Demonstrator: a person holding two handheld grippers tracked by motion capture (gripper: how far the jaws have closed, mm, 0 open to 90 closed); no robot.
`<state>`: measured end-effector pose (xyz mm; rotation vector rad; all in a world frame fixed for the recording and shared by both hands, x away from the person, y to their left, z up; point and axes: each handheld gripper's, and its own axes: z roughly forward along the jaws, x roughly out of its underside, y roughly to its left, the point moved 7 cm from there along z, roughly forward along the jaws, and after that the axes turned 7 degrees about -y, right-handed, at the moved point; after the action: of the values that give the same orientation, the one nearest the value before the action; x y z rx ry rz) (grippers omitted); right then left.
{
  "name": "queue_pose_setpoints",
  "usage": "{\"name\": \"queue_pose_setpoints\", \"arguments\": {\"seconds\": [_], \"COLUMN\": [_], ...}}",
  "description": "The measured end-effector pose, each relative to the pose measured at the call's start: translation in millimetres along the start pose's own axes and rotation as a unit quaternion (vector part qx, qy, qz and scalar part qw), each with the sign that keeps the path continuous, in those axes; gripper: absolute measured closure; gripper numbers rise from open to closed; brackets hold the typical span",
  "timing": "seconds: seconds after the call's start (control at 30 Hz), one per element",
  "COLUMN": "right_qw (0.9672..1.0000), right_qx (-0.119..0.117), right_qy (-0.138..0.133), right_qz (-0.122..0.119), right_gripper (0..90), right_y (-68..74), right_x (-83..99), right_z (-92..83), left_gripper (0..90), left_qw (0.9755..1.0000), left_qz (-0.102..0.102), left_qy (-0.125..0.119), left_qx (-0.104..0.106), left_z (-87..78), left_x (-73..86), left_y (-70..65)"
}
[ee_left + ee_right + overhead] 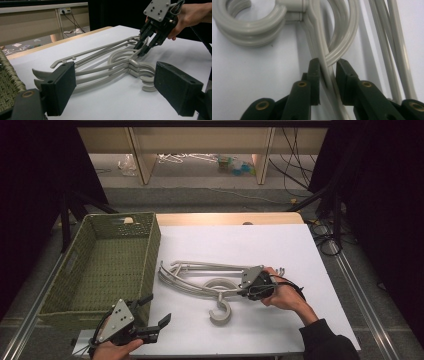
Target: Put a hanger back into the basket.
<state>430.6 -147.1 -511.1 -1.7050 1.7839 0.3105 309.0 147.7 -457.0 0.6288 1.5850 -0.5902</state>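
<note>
A stack of grey plastic hangers (196,289) lies on the white table (240,240), hooks (220,314) toward the front. My right gripper (241,292) reaches in from the right, its jaws pressed on the hangers' arm just beside the hook neck. In the right gripper view the two dark pads (314,72) pinch the grey arms (325,70) of the right gripper (327,67). My left gripper (155,311) sits at the table's front left corner, wide open and holding nothing. From the left gripper view, its jaws frame the hangers (105,67) and the right gripper (141,51) beyond.
A green woven basket (150,245) stands at the left edge of the table, its inside bare; its rim (7,82) is close beside my left jaw. Cables and shelving lie on the floor behind the table.
</note>
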Motion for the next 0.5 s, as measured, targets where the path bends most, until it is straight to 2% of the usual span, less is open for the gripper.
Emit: {"name": "queue_pose_setpoints", "arguments": {"seconds": [0.07, 0.1, 0.17, 0.2, 0.3, 0.33, 0.4, 0.43, 0.5], "right_qw": [0.9997, 0.9995, 0.9992, 0.9986, 0.9981, 0.9973, 0.9974, 0.9962, 0.9959], "right_qx": [0.002, 0.006, 0.008, 0.01, 0.009, 0.017, 0.017, 0.023, 0.027], "right_qy": [-0.004, -0.006, -0.011, -0.025, -0.026, -0.032, -0.035, -0.039, -0.045], "right_qz": [-0.025, -0.03, -0.036, -0.045, -0.055, -0.064, -0.061, -0.074, -0.074], "right_gripper": [77.6, 77.8, 78.1, 78.7, 79.5, 80.1, 80.6, 81.6, 82.0], "right_y": [-1.8, -1.9, -2.7, -3.4, -3.3, -3.8, -3.4, -5.3, -6.8], "right_x": [-2.2, -3.4, -5.0, -8.6, -10.8, -14.7, -16.8, -18.6, -21.8], "right_z": [-4.3, -6.2, -8.2, -12.9, -16.7, -20.6, -22.4, -23.5, -29.9], "left_gripper": [17.8, 17.8, 17.8, 17.8, 17.9, 17.9, 17.9, 17.9, 17.9], "left_qw": [1.0, 1.0, 1.0, 1.0, 1.0, 1.0, 1.0, 1.0, 1.0], "left_qz": [0.001, 0.002, 0.003, -0.001, 0.004, 0.003, 0.002, 0.005, 0.007], "left_qy": [0.0, -0.007, -0.005, -0.008, 0.0, -0.001, -0.006, 0.0, -0.003], "left_qx": [0.0, 0.006, 0.005, 0.006, 0.003, 0.003, 0.006, 0.003, 0.003], "left_z": [-0.1, 0.4, -0.1, 0.7, -0.2, -0.2, 0.6, -0.7, -0.7], "left_x": [-0.1, -0.9, -1.0, -0.9, -0.3, -0.6, -0.9, -0.8, -1.2], "left_y": [0.2, -0.1, -0.3, -1.4, -1.0, -1.0, -1.2, -0.8, -0.6]}}
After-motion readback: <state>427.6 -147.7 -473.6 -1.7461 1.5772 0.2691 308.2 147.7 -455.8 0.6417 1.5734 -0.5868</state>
